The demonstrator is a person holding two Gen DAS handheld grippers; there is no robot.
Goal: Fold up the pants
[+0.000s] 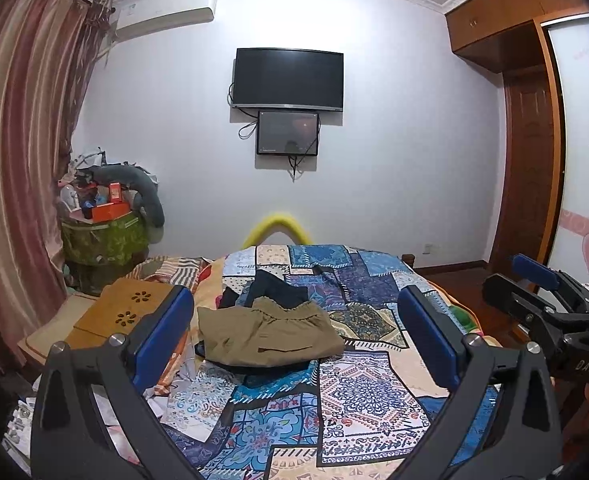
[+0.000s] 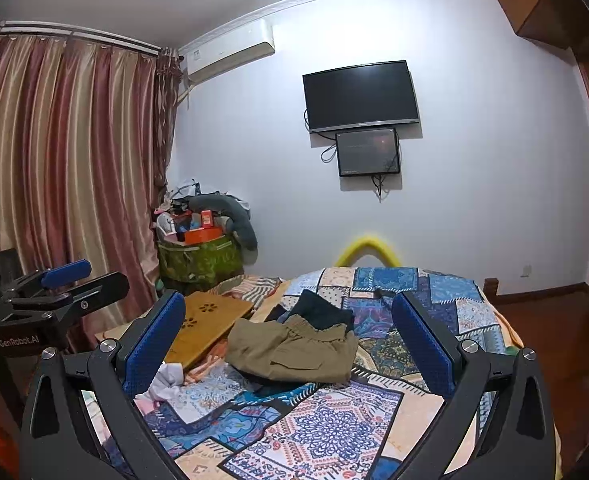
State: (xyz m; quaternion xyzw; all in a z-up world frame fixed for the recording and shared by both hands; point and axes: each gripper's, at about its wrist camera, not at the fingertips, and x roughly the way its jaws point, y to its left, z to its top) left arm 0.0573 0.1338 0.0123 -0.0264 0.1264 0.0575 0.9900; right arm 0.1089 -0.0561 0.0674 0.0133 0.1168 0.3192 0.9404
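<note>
Two grippers, both yours, both spread wide and holding nothing above the blue patchwork-print bedspread (image 1: 358, 396), the reference for everything below. Largest first: striped red-and-beige curtain (image 1: 18, 168) hangs well off the bedspread's left side; black wall-mounted TV (image 1: 288, 78) sits high on the wall past its far end, with a smaller dark screen (image 1: 287, 133) just under it. Green fabric bin piled with clutter (image 1: 102, 240) stands beyond the bedspread's far-left corner. Perforated wooden lap board (image 1: 128, 312) lies at the left edge. Folded olive-khaki pants (image 1: 268, 332) rest on the bedspread's middle, waistband toward the far end, lying over a dark navy garment (image 1: 278, 288) that pokes out behind and beneath them. Your left gripper (image 1: 294, 340), blue pads apart, hangs over the near end, clear of the pants. Your right gripper (image 2: 290, 344) hovers the same way, fingers parted, not touching cloth. White crumpled cloth (image 2: 166, 384) sits near the left edge by its left pad.
</note>
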